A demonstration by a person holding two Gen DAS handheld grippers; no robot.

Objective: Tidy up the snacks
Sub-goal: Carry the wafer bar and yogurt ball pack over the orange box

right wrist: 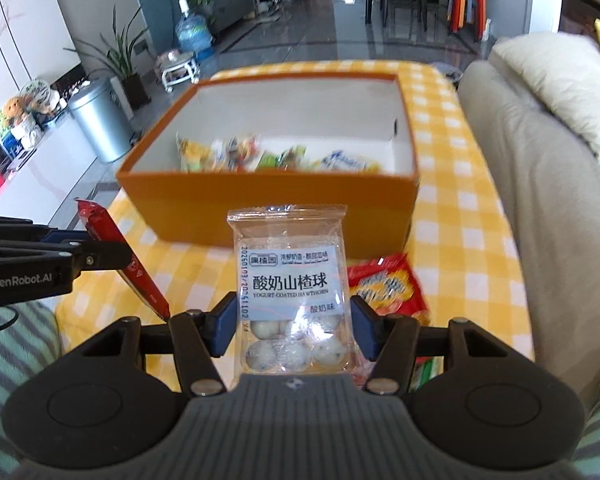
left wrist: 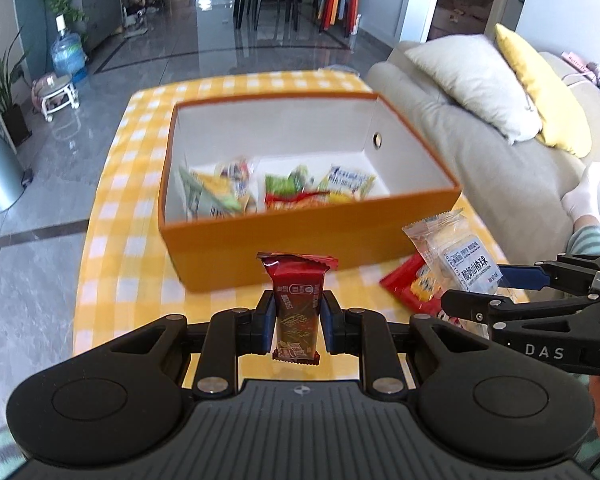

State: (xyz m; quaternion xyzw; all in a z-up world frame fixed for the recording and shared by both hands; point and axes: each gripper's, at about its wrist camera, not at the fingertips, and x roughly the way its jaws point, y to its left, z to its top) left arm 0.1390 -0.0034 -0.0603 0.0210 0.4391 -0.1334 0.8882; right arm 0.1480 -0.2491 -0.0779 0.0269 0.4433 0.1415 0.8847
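Both tongs grip snacks: left tongs [left wrist: 296, 320] a red bar [left wrist: 297, 304], right tongs [right wrist: 292, 328] a hawthorn packet [right wrist: 290, 288].

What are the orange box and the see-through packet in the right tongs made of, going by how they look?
The orange box looks like stiff cardboard: matte orange outside, plain white inside, thin straight walls and a punched hole in one side. The see-through packet, held in the right tongs, seems to be thin glossy plastic film: the white balls show through it, its top edge is crimped, and a printed label covers its middle.
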